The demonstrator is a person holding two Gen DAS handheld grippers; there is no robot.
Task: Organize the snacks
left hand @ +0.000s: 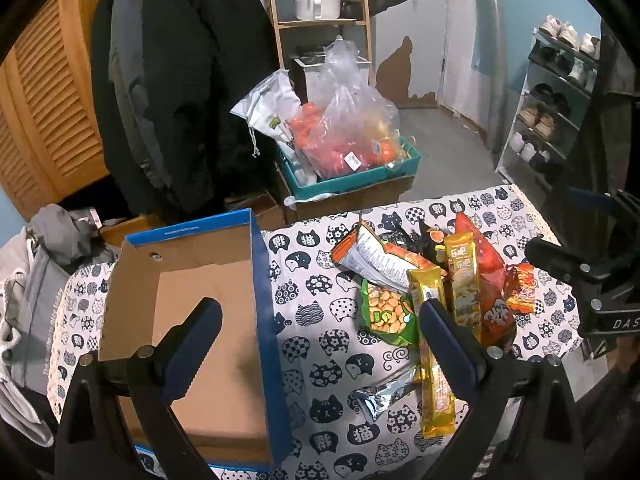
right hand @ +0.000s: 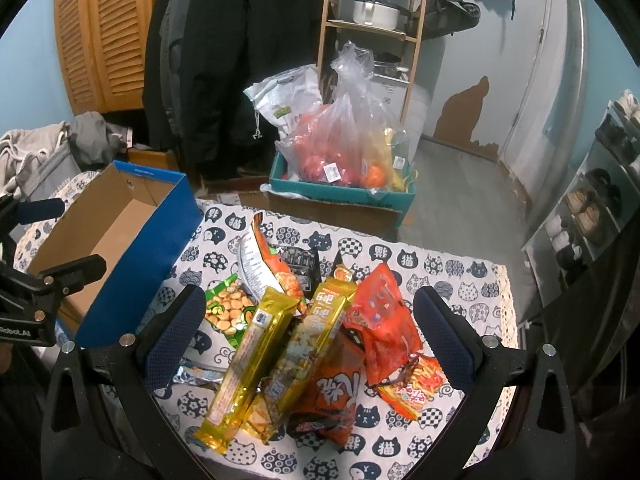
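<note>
Hovering above a heap of snack packets, the right gripper has its jaws spread wide with nothing between them, framing the pile in the lower centre of the right wrist view, which reads as a lineup for a first pick. The left gripper is likewise wide open and empty, straddling the blue wall of the cardboard box at lower left of its own view, probably ready to steady or receive. That box stands open and bare inside, just left of the pile, so it is likely the place the snacks are meant to go. The pile itself is loose and overlapping: two long gold biscuit packs lie on top, slanting toward the lower edge, with a green nut bag at their left, an orange-and-white bag behind, red crinkly packets at right, and a silver wrapper lying apart at the near side. Everything rests on a tabletop covered by a white cloth printed with dark cat faces. Beyond it, toward the top of both views, a teal carton holds plastic bags of fruit, dark coats hang beside louvred wooden doors, a wooden shelf carries a white pot, and a shoe rack stands at right.
</note>
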